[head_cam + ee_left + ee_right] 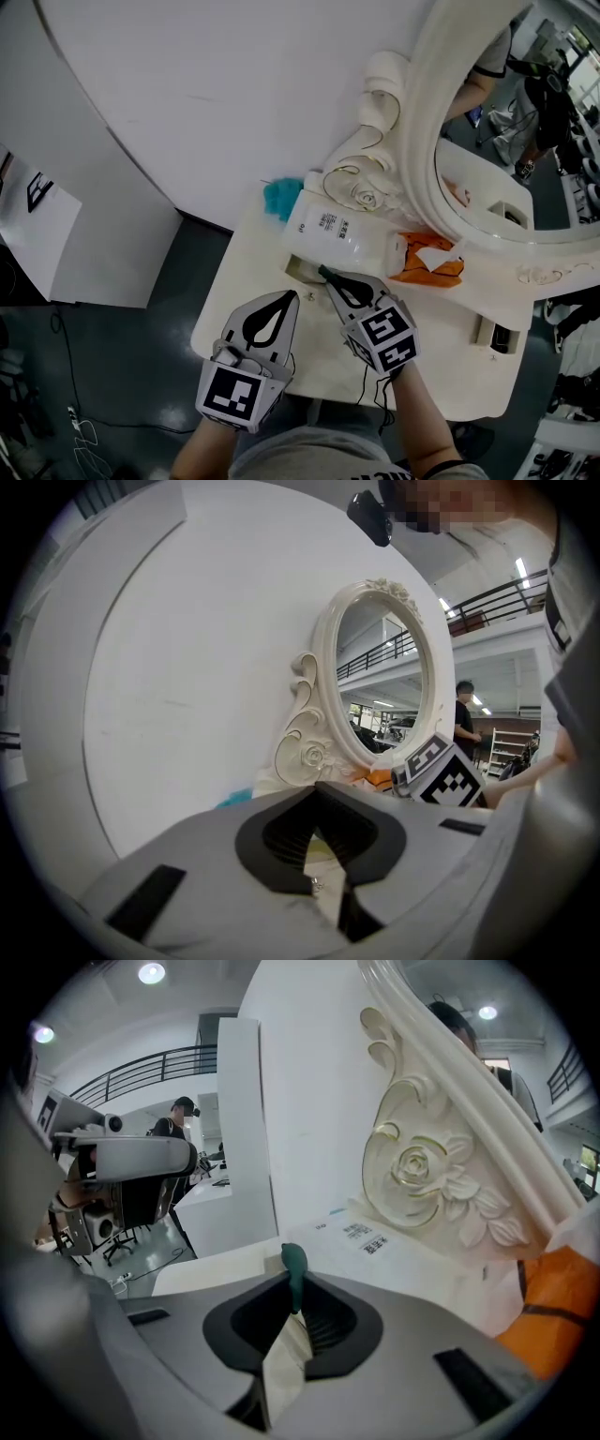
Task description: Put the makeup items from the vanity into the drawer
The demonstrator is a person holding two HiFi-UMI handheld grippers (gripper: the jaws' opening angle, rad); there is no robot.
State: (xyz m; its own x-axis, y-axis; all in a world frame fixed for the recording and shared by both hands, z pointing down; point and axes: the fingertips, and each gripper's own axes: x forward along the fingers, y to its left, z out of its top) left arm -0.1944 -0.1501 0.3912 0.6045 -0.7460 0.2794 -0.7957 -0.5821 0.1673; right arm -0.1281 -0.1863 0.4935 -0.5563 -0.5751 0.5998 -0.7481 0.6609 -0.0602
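Over vanity top (236, 302), right claw (330, 279) pinches slim green stick (293, 1266).

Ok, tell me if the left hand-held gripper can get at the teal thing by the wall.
Probably yes. The left hand-held gripper is empty, and bare tabletop lies between it and the teal thing; the white bottle lies off to the right. Its shut jaws must open first.

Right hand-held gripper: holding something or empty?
Holding. The right hand-held gripper is closed on a slim dark-green item, whose tip sticks out past its jaws.
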